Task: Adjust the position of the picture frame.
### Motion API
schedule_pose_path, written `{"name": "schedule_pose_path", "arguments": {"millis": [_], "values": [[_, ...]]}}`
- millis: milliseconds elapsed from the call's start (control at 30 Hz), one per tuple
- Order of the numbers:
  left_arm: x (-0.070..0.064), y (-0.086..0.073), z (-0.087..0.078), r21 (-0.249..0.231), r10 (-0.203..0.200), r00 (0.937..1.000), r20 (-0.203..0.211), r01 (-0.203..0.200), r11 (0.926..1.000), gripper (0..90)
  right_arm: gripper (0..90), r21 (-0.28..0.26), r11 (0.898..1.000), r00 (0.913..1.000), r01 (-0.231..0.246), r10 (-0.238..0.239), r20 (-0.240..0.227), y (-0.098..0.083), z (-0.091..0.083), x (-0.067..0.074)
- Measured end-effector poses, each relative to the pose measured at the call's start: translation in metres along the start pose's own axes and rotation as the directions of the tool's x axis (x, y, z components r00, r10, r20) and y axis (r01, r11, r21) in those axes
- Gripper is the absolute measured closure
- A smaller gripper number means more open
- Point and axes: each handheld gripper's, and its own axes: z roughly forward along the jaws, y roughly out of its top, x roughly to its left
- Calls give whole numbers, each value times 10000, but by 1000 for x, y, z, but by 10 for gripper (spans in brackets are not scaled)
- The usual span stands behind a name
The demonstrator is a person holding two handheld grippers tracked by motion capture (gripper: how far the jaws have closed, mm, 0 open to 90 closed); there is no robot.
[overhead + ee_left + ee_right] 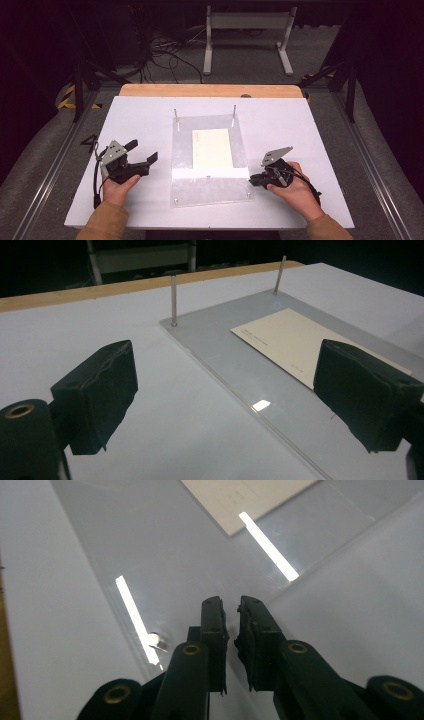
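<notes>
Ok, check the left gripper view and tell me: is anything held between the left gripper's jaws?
No: the left gripper has its jaws standing wide apart, with just bare white table between them.

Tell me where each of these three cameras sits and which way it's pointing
High view: above the person's side, facing forward and down on the table; both hands with the left gripper and right gripper show.
Left gripper view: on the left gripper, facing across the clear plate toward two metal posts; wide-apart black jaws show.
Right gripper view: on the right gripper, facing down at the plate's corner; nearly closed jaws show.
Shared: plate and cream sheet.
</notes>
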Motion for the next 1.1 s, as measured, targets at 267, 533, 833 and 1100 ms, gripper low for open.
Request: {"name": "schedule_pose_path", "arguments": {"millis": [267,533,833,1100], "values": [[1,-1,-2,-1,-91,10000,1,91,10000,109,711,-76,9958,9933,916,-919,-701,0,-3,26],[1,-1,0,32,-59,10000,22,59,10000,109,691,50,9892,9871,1463,-1457,-657,-2,4,29],[1,-1,0,14,-57,10000,29,57,10000,110,830,216,9756,9747,2183,-2169,-541,-3,7,31],[0,0,1,49,-19,10000,43,18,10000,110,832,277,9707,9699,2385,-2367,-570,-3,7,32]]}}
